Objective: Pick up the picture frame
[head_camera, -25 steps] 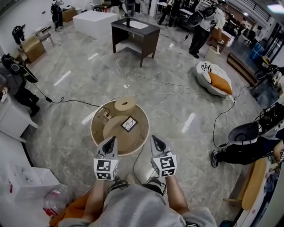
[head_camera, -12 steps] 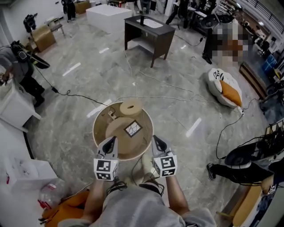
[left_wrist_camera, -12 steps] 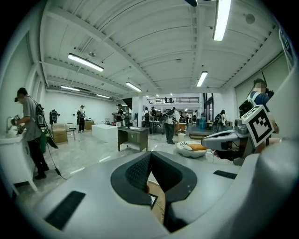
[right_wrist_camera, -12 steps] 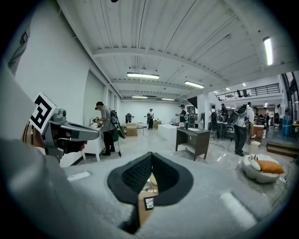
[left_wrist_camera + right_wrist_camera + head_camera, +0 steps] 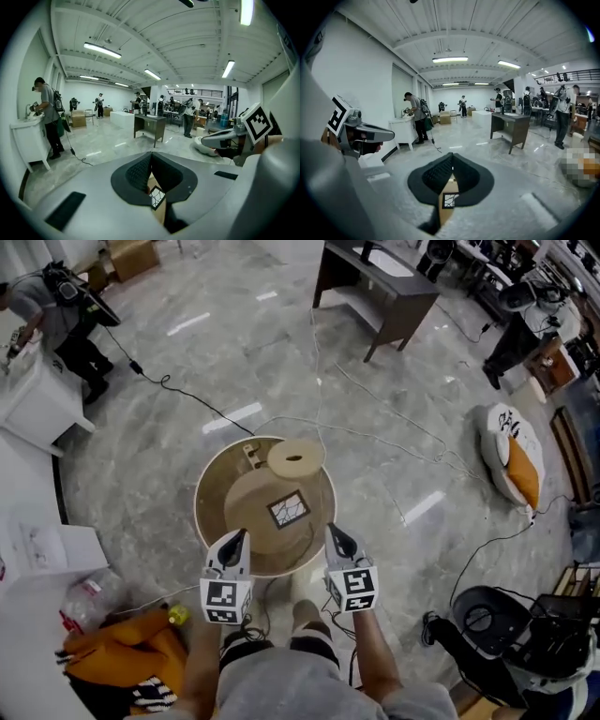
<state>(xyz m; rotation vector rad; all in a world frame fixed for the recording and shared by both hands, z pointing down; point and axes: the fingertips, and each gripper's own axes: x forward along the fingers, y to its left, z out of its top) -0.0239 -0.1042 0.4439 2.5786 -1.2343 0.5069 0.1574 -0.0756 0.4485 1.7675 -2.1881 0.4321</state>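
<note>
Square black-edged picture frame (image 5: 288, 510) lies on round wooden table (image 5: 246, 514).

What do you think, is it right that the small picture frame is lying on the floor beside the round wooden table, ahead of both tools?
No. The head view shows the picture frame lying on top of the round wooden table, not on the floor beside it. It is ahead of the left tool and the right tool.

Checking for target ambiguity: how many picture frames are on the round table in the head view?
1. The picture frame lies flat on the raised disc in the middle of the round table. No other shows; the wooden ring at the far rim might hide something small.
</note>
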